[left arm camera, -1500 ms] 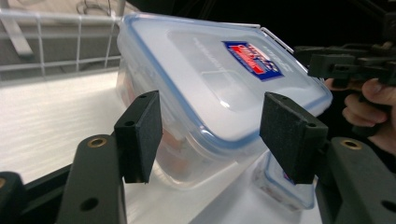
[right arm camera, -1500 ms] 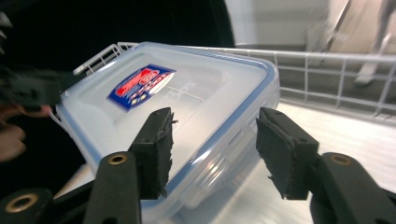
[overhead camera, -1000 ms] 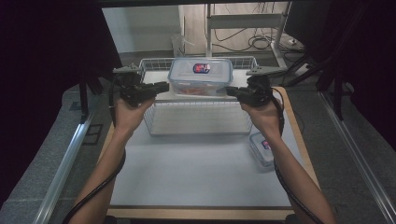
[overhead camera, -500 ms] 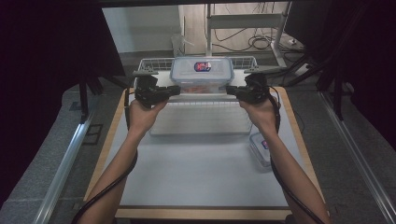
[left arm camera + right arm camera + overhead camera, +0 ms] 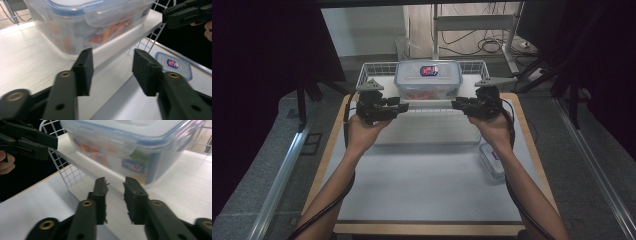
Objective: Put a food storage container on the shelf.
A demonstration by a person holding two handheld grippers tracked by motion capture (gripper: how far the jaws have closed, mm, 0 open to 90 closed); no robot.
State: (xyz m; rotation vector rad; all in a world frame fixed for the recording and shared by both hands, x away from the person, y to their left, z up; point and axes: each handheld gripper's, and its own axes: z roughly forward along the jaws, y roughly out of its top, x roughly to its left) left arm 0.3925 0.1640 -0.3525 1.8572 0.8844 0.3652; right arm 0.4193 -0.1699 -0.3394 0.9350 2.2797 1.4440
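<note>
both hand-held grippers flank the clear lidded food container (image 5: pixel 428 80) sitting on the white shelf board inside the wire basket (image 5: pixel 367 75), long axis left-right. left hand-held gripper (image 5: pixel 403 106) and right hand-held gripper (image 5: pixel 457 104) sit equally near, just in front, jaws released, empty, pointing inward

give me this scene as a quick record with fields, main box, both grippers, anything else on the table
main box: clear lidded container with blue seal, on white wire shelf
contents: colourful packets, not readable
left hand-held gripper: open, empty, near the box's left side
right hand-held gripper: open narrowly, empty, near the box's right side
other item: small lidded container on the table, by the right forearm
</note>
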